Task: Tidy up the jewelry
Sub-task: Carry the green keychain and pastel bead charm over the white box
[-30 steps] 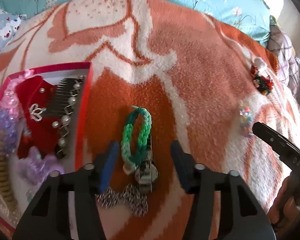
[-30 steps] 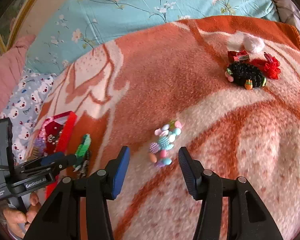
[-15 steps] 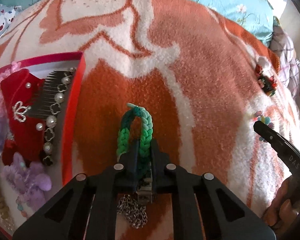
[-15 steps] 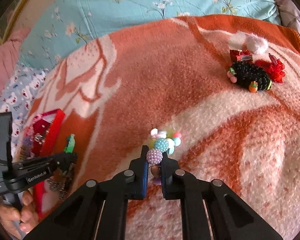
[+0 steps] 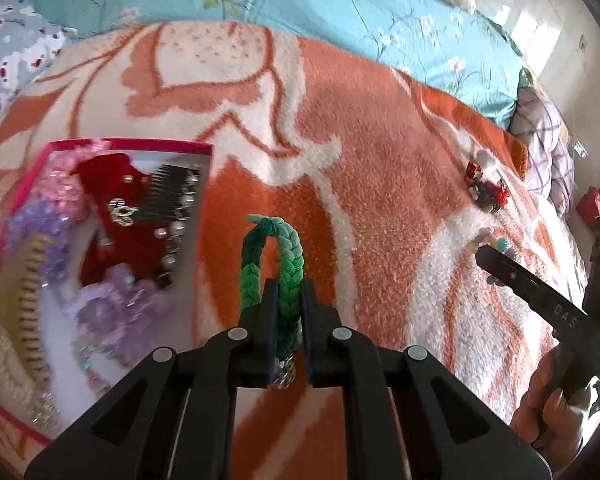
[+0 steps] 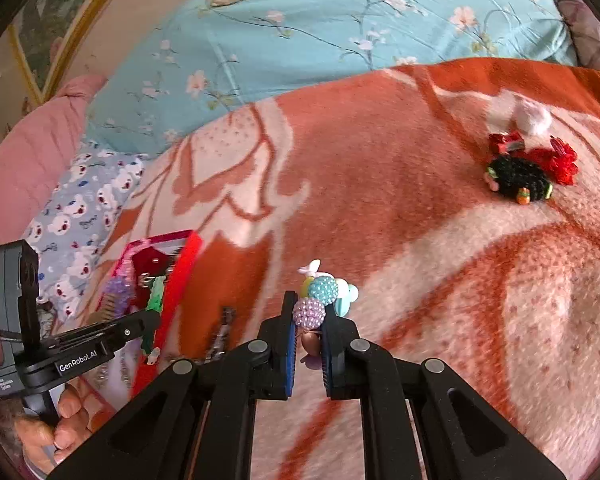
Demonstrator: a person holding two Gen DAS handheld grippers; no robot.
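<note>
**Both grippers clamped on jewelry over the orange blanket**

The left gripper [image 5: 286, 300] is closed on the green braided bracelet [image 5: 290, 276]. The bracelet's loop stands up from between the fingers toward 12 o'clock, and a bit of silver chain [image 5: 282, 376] hangs at the pads' base. At 9 o'clock from this gripper sits the red jewelry box [image 5: 204, 208], just beside it, holding a red velvet piece [image 5: 104, 200], a dark comb with pearls [image 5: 168, 196], purple beaded pieces [image 5: 116, 300] and a tan comb [image 5: 24, 304].

The right gripper [image 6: 309, 336] is pinched on the pastel bead cluster [image 6: 320, 300]. A lilac bead sits right between the pads, with a teal bead and a small white charm poking out at 12 o'clock. The cluster looks lifted just off the orange and cream blanket [image 6: 420, 240], though contact cannot be told for sure.

At 2 o'clock from the right gripper, well apart, lie a black knitted hair piece [image 6: 518, 180], red clips [image 6: 560, 160] and a white pompom [image 6: 534, 118]. At 9 o'clock, the left gripper appears over the red box's edge, green bracelet in its fingers.
</note>
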